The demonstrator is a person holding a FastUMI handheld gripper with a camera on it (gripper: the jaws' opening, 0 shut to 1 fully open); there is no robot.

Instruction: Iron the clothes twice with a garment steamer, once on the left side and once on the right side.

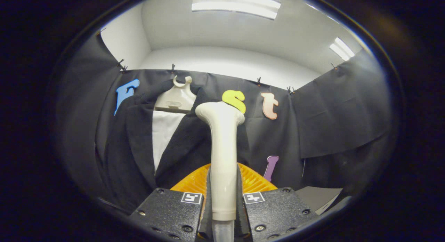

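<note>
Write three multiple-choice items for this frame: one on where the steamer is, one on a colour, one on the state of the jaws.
1. Where is the steamer?
A. Between the jaws, standing upright
B. Lying on the floor
C. Hanging from the hanger

2. What colour is the jacket?
A. Red
B. Black
C. Yellow

3. What state is the gripper in?
A. Open wide with nothing in it
B. Shut on the hanger
C. Shut on the steamer's handle

Key: 1 A, the pale handle rises from between both jaws, its head in front of the jacket. 2 B, the jacket on the hanger is black over a white shirt. 3 C, both jaws press the handle's sides.
</note>
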